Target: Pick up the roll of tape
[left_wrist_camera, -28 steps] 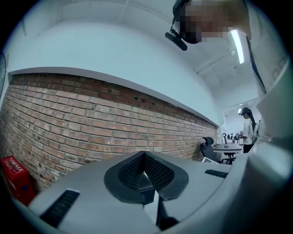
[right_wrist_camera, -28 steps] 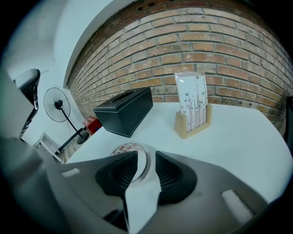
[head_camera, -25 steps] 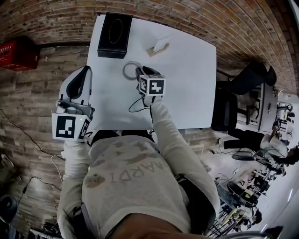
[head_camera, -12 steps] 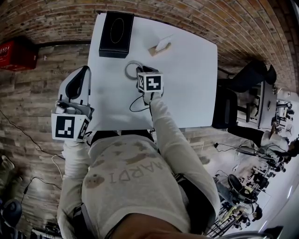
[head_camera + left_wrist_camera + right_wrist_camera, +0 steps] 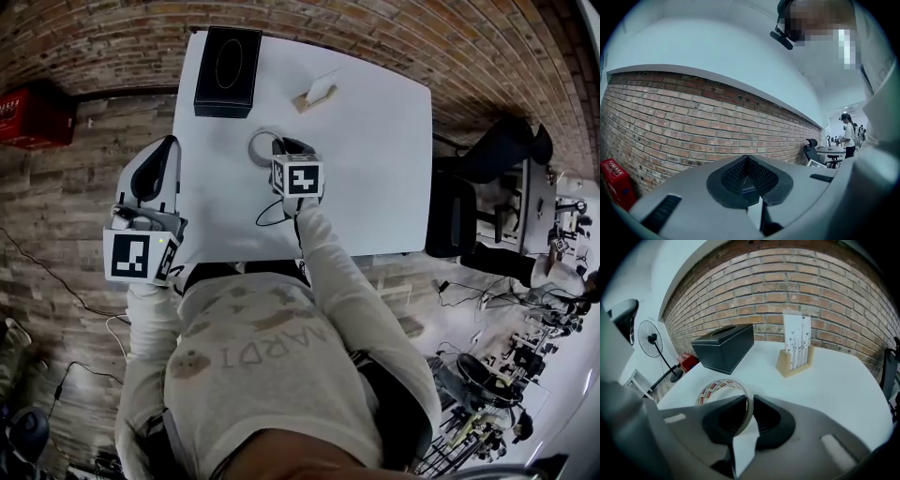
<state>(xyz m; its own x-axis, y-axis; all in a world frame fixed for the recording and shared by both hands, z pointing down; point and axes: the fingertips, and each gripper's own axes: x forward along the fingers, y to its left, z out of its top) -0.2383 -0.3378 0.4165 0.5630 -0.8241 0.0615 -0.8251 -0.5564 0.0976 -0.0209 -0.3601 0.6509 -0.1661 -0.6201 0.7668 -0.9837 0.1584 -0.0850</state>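
The roll of tape (image 5: 257,147) is a clear ring with red print, lying flat on the white table (image 5: 375,169). My right gripper (image 5: 281,150) points down at its right side. In the right gripper view the roll of tape (image 5: 721,389) has its near wall between the jaws of the right gripper (image 5: 750,401). Those jaws have just been closing and now press on that wall. My left gripper (image 5: 159,155) hangs off the table's left edge and points level. In the left gripper view, the left gripper (image 5: 747,159) has its tips together with nothing in them.
A black tissue box (image 5: 227,58) stands at the table's far left corner, behind the tape. A wooden card holder (image 5: 317,94) with a white card is to its right. A black chair (image 5: 459,225) stands off the right edge, a red box (image 5: 37,117) on the floor at left.
The right gripper's jaws have closed from wide open onto the tape's wall, and its cube has shifted slightly. The left gripper has not moved.
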